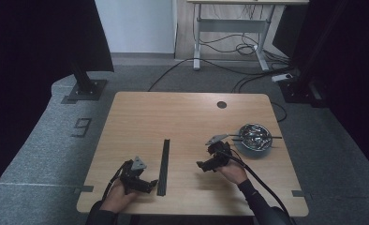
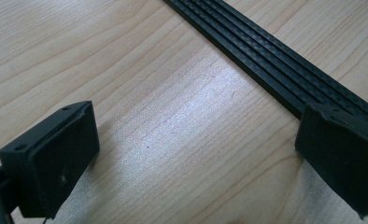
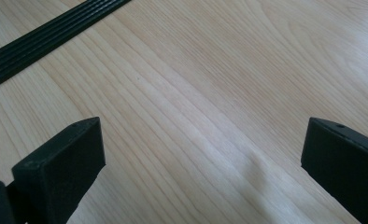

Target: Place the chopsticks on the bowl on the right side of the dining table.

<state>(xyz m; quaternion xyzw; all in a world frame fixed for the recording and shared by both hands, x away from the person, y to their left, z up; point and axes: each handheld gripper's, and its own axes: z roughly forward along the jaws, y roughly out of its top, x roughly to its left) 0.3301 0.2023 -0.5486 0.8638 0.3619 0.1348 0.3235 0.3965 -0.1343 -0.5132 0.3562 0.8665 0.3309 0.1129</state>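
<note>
A long black ribbed strip [image 1: 164, 166] lies lengthwise on the wooden table [image 1: 182, 117], a little left of the middle. My left gripper [image 1: 151, 185] rests low at the front left, just left of the strip's near end, open with nothing between its jaws. In the left gripper view the strip [image 2: 271, 60] runs diagonally and passes under the right jaw tip. My right gripper [image 1: 202, 165] is right of the strip, open and empty, pointing toward it. In the right gripper view the strip [image 3: 46, 35] crosses the top left corner, well ahead of the jaws.
A shiny metal bowl [image 1: 254, 137] with a thin dark rod across its rim sits at the table's right side, behind my right hand. A dark round hole [image 1: 221, 104] is near the far edge. Cables, a desk frame and stands are on the floor beyond.
</note>
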